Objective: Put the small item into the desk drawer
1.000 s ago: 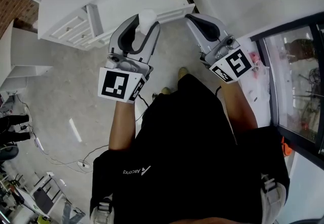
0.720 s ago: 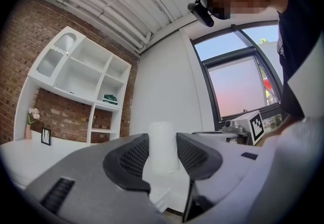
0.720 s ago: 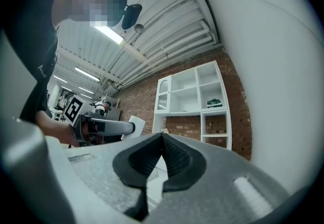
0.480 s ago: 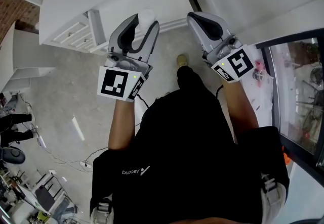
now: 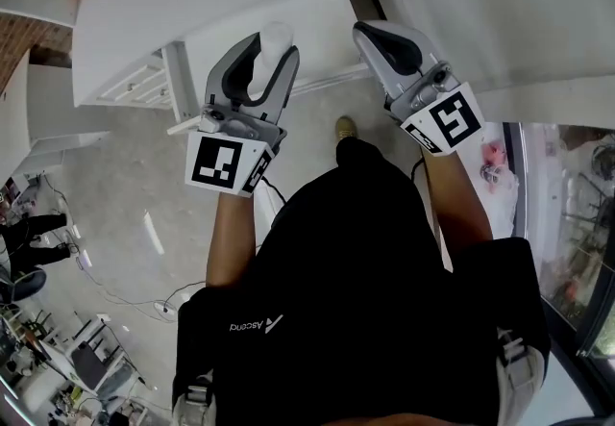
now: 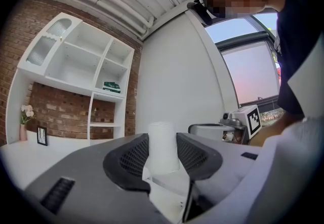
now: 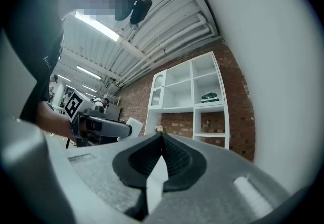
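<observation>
White desk [image 5: 192, 1] spans upper frame; drawer fronts [image 5: 135, 83] at upper left. Shelf unit [image 6: 81, 66] at left: green object [image 6: 112, 86] in one compartment. Grey floor [image 5: 115, 184] runs lower left. I hold both grippers raised, apart. Left gripper [image 5: 264, 54] jaws clamp small white cylinder [image 5: 274, 37], top centre, against desk edge. Right gripper [image 5: 373, 32] jaws closed, nothing between.

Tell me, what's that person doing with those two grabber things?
A person stands by a white desk with a gripper in each hand. The left gripper is clamped on a small white cylinder, held out in front. The right gripper is shut with nothing in it. The cylinder isn't in the desk's drawers yet.
</observation>
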`<state>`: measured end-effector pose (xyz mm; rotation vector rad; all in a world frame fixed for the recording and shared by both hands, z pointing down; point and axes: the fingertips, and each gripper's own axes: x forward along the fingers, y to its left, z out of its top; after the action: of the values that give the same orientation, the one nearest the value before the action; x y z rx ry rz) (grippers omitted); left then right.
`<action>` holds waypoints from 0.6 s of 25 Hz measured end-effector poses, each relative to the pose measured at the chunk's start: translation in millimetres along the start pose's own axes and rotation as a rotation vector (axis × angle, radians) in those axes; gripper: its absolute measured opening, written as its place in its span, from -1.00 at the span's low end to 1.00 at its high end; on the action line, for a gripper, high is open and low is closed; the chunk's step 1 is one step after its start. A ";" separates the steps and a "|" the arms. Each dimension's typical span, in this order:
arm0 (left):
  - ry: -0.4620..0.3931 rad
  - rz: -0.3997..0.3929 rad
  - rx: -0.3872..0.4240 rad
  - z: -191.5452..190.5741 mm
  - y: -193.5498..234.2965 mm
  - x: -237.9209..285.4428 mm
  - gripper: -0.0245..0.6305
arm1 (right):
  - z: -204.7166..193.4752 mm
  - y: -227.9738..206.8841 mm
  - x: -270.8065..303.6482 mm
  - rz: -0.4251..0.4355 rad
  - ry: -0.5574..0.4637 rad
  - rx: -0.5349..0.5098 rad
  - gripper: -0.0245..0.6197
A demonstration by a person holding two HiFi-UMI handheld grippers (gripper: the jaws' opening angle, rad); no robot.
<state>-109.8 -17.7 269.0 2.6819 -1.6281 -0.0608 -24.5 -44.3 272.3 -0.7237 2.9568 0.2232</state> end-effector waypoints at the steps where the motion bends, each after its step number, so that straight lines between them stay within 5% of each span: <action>1: 0.013 0.003 0.000 -3.6 4.2 10.1 -0.41 | -4.2 -10.0 5.1 0.006 0.004 0.004 -0.92; 15: 0.206 0.041 -0.011 -63.4 50.3 121.3 -0.41 | -48.3 -122.3 59.5 0.088 0.026 0.064 -0.92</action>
<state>-96.3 -149.6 329.7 2.5460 -1.6140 0.1982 -22.7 -186.3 297.9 -0.5939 3.0084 0.1249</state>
